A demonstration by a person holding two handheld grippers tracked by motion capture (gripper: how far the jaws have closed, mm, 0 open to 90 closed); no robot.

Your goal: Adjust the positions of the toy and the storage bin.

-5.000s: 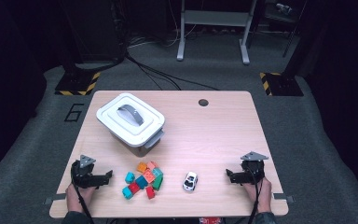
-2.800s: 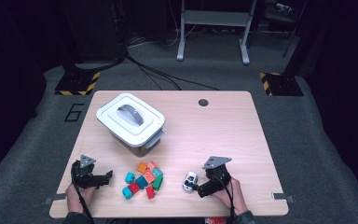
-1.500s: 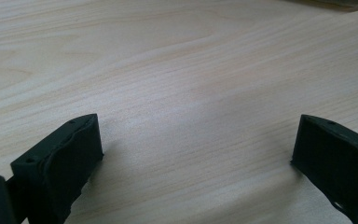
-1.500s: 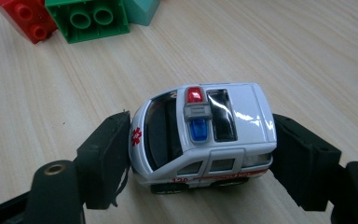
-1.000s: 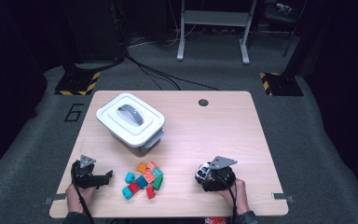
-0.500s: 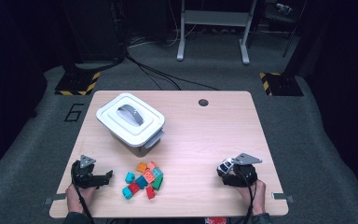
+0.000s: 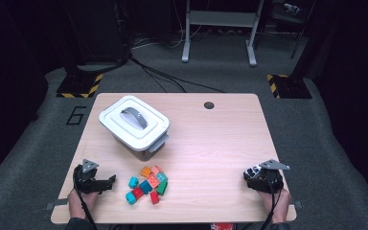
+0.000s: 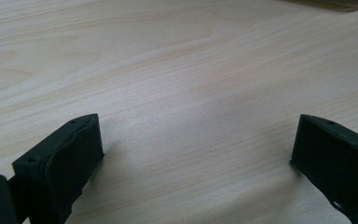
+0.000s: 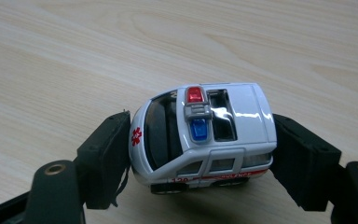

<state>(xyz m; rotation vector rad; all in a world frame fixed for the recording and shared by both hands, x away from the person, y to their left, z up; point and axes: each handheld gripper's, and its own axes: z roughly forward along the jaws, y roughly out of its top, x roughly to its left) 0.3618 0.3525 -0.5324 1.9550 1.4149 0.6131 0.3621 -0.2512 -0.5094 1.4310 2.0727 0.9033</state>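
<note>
Down at the front right corner of the bench (image 7: 211, 134), the little toy ambulance (image 9: 204, 135) is pinched nose-to-tail between the black jaws of the right tool (image 7: 261, 179), so that one's clamped on it, jaws about mid-width because the toy fills the gap. From the right gripper view you can see the red and blue light bar on the roof and the red star on the front, and the wheels look to be just off or barely brushing the wood, hard to say which.

Over on the other side, the left tool (image 7: 95, 179) sits near the front left corner with its jaws spread wide and nothing between them, just bare wood.

Between the two, near the front edge, there's a loose pile of coloured blocks (image 7: 147, 184), and behind those a white lidded bin (image 7: 134, 125) with a grey handle, lid on.

My read: this is the carry step, the ambulance being taken aside from the blocks. Next move probably calls for setting it down flat on its wheels and easing the jaws apart so it doesn't roll off the edge, which is pretty close.
</note>
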